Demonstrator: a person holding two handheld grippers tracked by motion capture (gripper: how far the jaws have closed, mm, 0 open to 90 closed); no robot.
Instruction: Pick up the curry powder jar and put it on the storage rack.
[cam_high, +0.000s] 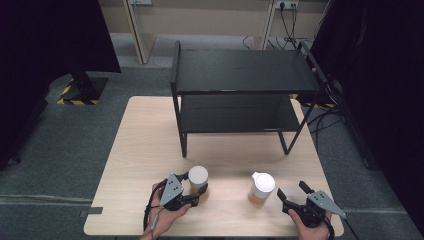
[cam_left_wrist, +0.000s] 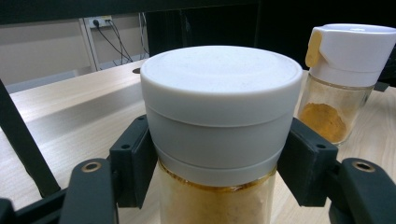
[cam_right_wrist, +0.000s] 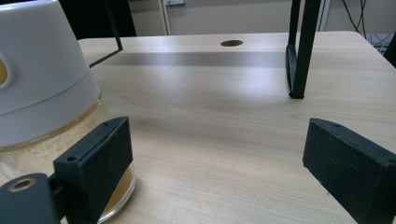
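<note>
A spice jar with a flat white lid (cam_high: 198, 176) stands near the table's front edge, left of centre. My left gripper (cam_high: 196, 186) is shut on it; in the left gripper view the pads (cam_left_wrist: 135, 163) press the jar (cam_left_wrist: 219, 107) from both sides just under its lid. A second jar (cam_high: 262, 187) with a white flip-top cap and orange powder stands to its right, seen also from the left gripper as the flip-top jar (cam_left_wrist: 343, 70). My right gripper (cam_high: 291, 190) stands open beside that jar. In the right gripper view the jar (cam_right_wrist: 46, 79) lies outside the left jaw, and the gripper (cam_right_wrist: 219, 154) has bare table between its fingers.
A black two-level metal rack (cam_high: 245, 75) stands at the back of the light wooden table (cam_high: 145, 145); one of its legs (cam_right_wrist: 301, 46) rises ahead of the right gripper. A cable hole (cam_right_wrist: 232, 43) is in the tabletop. Dark curtains flank the table.
</note>
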